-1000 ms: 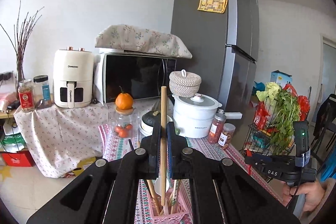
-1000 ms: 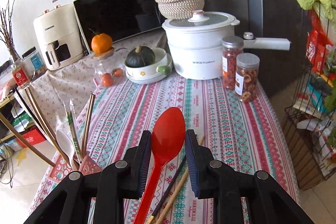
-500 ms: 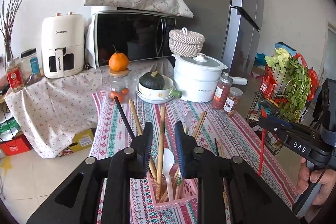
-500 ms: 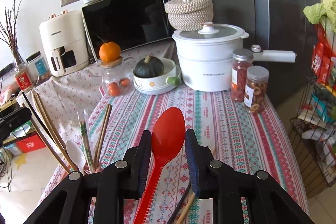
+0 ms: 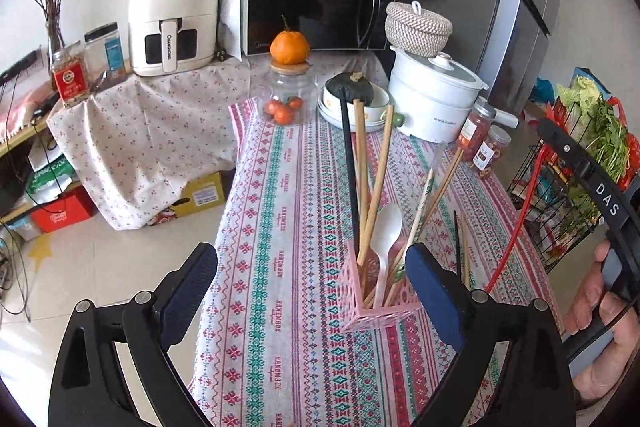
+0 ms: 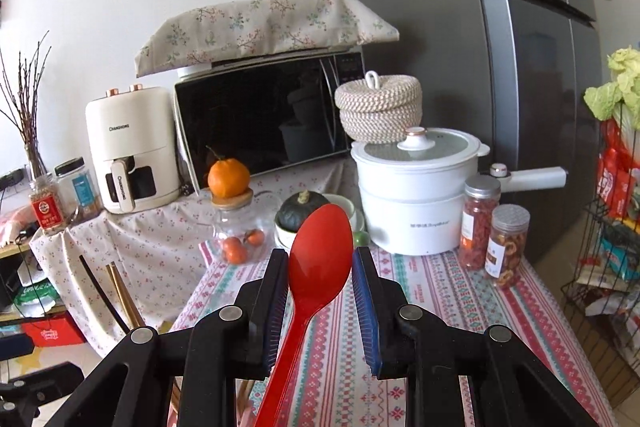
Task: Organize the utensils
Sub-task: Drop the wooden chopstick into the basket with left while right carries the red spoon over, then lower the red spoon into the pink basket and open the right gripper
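The left gripper (image 5: 312, 291), its jaws just opened wide and empty, hangs above a pink utensil basket (image 5: 376, 311) of chopsticks (image 5: 374, 183) and a white spoon (image 5: 386, 235) on the patterned tablecloth (image 5: 288, 195); the right gripper (image 6: 320, 301) clasps a red spoon (image 6: 318, 263).

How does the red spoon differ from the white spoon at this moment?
The red spoon is clamped in the right gripper, off the table; the white spoon stands free in the pink holder among chopsticks. The red spoon looks larger. Both point bowl-up.
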The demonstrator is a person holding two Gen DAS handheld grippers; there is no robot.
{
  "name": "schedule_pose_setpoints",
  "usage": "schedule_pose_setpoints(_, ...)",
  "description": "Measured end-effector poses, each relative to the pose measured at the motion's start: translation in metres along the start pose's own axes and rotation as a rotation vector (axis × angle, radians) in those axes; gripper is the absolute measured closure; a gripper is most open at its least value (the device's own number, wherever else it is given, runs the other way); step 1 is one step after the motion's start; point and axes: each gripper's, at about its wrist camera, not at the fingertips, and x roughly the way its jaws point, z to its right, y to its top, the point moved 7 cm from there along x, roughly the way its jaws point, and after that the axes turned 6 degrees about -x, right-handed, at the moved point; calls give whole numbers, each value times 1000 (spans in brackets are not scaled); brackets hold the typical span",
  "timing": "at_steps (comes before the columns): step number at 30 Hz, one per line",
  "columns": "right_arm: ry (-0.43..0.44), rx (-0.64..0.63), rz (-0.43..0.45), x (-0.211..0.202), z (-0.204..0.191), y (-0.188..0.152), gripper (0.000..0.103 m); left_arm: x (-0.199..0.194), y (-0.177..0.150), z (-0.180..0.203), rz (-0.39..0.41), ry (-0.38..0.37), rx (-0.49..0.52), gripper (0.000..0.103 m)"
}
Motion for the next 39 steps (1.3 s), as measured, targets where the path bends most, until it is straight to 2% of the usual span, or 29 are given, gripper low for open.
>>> schedule_pose_setpoints(5, -34, -45, 58, 3, -21, 3, 74, 14, -18, -20, -85, 25, -15, 6)
schedule_pose_setpoints(9, -67, -110, 91, 9, -39, -2, 74, 19, -23, -29, -115, 30, -22, 6)
schedule_pose_setpoints(13, -74, -168, 81, 20, -53, -12, 74, 20, -23, -34, -118, 41, -27, 6)
schedule_pose_setpoints(18, -27, -175, 35, 28, -61, -23, 73, 19, -21, -37, -114, 43, -36, 6)
schedule_pose_setpoints(20, 5, -173, 17, 29, -62, -24, 67, 19, -20, -38, -112, 44, -38, 6)
schedule_pose_setpoints(22, 46, -164, 10, 27, -63, -25, 51, 18, -19, -38, -109, 46, -41, 6)
schedule_pose_setpoints(26, 58, -161, 7, 19, -58, -21, 41, 17, -19, -38, -104, 50, -45, 6)
schedule_pose_setpoints(28, 59, -155, 8, 13, -53, -19, 31, 16, -18, -37, -102, 55, -49, 6)
schedule_pose_setpoints(37, 22, -95, -39, -7, -8, -15, 4, 3, -13, -22, -52, 50, -29, 3)
schedule_pose_setpoints(39, 15, -80, -56, -12, 5, -16, 4, -3, -11, -15, -31, 47, -14, 2)
